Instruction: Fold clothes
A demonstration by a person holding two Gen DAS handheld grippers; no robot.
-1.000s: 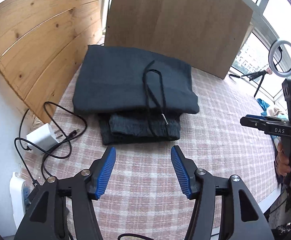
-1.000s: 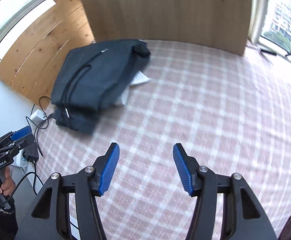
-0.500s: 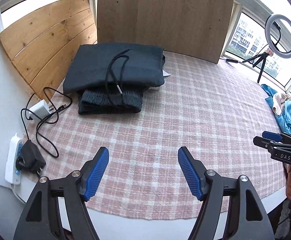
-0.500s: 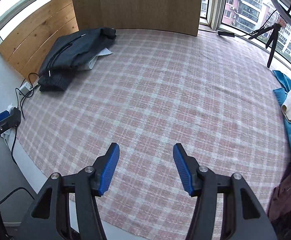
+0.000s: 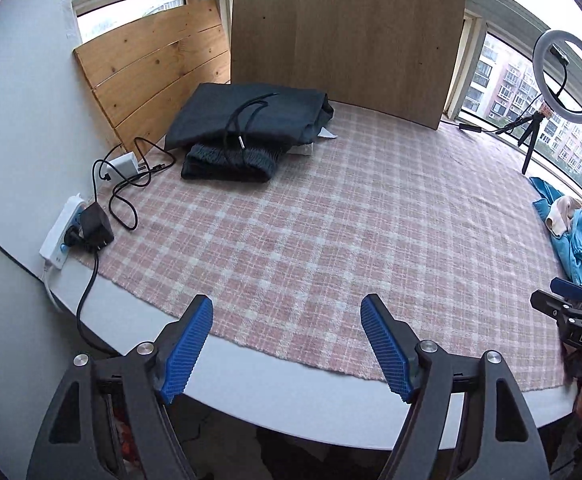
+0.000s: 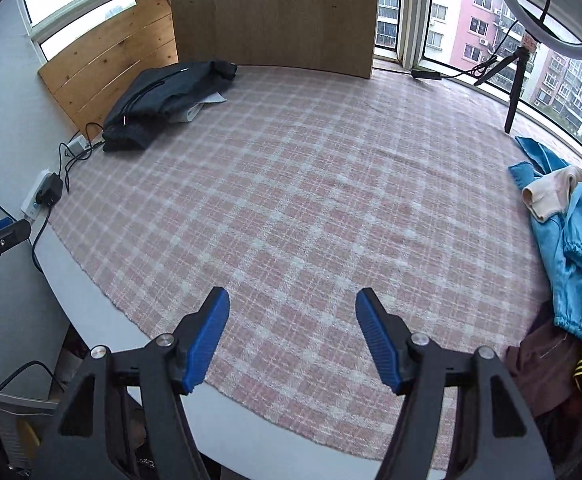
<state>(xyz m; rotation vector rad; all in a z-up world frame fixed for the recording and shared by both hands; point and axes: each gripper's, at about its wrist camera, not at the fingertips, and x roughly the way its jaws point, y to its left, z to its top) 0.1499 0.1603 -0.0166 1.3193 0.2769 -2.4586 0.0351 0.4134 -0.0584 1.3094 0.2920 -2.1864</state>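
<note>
While your left claw point(image 5: 287, 344) and right claw point(image 6: 291, 336) hang over the surface point(image 5: 331, 232), both are opening and hold nothing. Folded dark clothes point(image 5: 251, 132) lie far off by the boards point(image 5: 159, 76).

Daylight comes in through the windows point(image 6: 451, 20) that curve round the far side, with apartment blocks point(image 6: 483, 24) outside. A white table point(image 5: 331, 408) carries a pink checked cloth point(image 5: 331, 220). Two wooden boards point(image 5: 343, 32) lean against the sill, and the wall point(image 5: 19, 120) is grey. A ring light point(image 5: 569, 72) stands on a small tripod.
</note>
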